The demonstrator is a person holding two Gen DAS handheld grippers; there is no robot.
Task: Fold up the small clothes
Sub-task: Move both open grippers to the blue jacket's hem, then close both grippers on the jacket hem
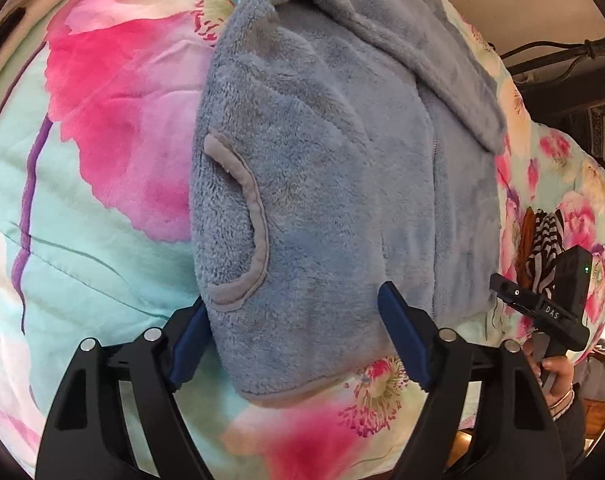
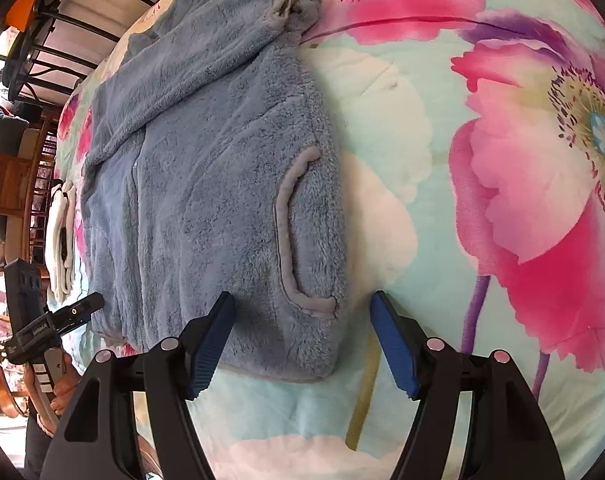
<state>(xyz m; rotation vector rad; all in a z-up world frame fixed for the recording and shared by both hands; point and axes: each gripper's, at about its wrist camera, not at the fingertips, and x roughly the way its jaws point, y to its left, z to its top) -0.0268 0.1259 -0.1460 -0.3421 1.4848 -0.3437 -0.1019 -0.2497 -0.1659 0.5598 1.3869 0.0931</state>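
Jacket (image 1: 342,168), blue fleece, flat on flowered quilt (image 1: 102,240), centre frame in both views. Left tongs (image 1: 298,332) spread astride lower hem corner; right tongs (image 2: 302,340) spread astride opposite corner. Advisable: pinch both layers, lift evenly, fold hem toward hood.

My left gripper (image 1: 298,332) and right gripper (image 2: 302,340) both point steeply down, jaws parted, pads not pressing on anything.

one fleece vest (image 1: 342,168), two tools (image 1: 294,320), one quilt (image 1: 82,220).
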